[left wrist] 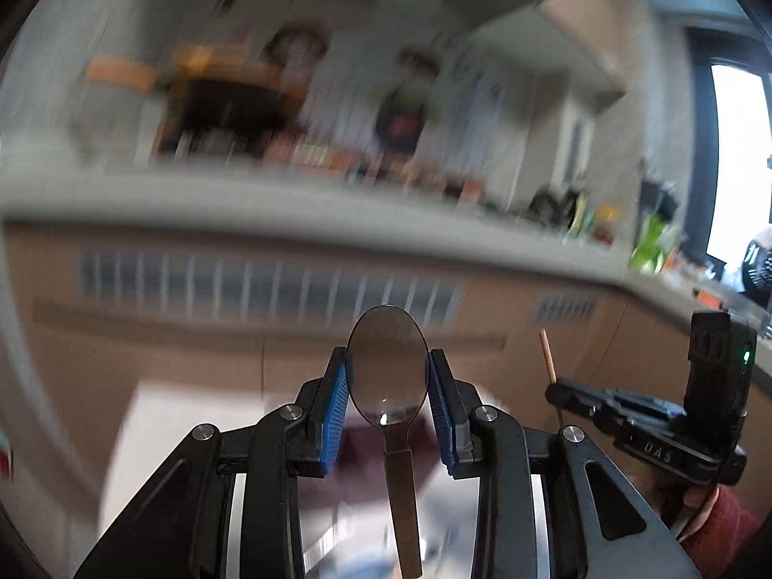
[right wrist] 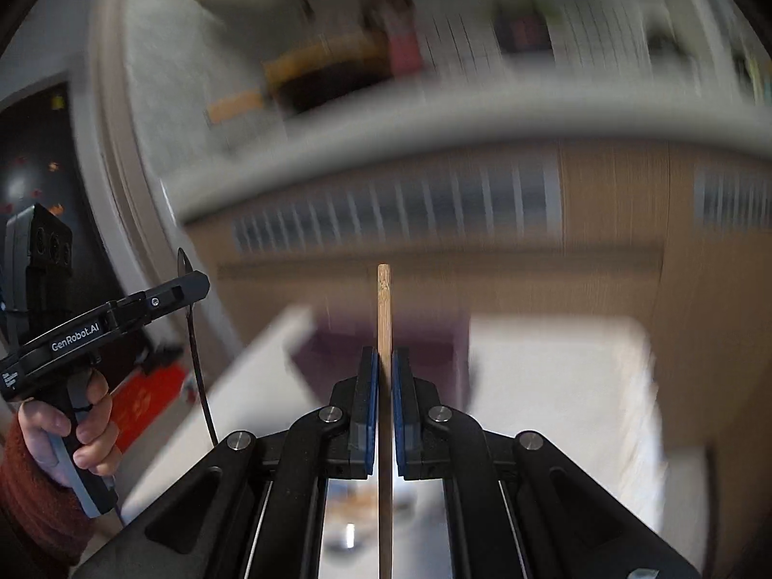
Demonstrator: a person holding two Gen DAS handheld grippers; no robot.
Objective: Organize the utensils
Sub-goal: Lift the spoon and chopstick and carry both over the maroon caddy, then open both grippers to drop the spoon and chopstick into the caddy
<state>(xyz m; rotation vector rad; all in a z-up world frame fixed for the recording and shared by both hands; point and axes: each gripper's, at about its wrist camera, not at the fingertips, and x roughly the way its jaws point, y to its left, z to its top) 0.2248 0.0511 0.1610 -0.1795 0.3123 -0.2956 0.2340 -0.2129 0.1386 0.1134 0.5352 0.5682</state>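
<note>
the left tool [left wrist: 388,376] is clamped on a metal spoon [left wrist: 388,371], its blue pads against the edges of the bowl, handle hanging down between the arms; the right tool [right wrist: 384,376] is clamped on an upright wooden chopstick [right wrist: 384,318]; both are held up before blurred wooden cabinets [right wrist: 603,265]; a red-sleeved hand [right wrist: 72,434] grips the left handle.

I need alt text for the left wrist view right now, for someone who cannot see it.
The left gripper clamps a metal spoon by the sides of its bowl, handle hanging down toward the camera. At right, the right gripper, in a hand with a red sleeve, holds a wooden chopstick. Behind, a blurred grey counter over wooden cabinets.
</note>
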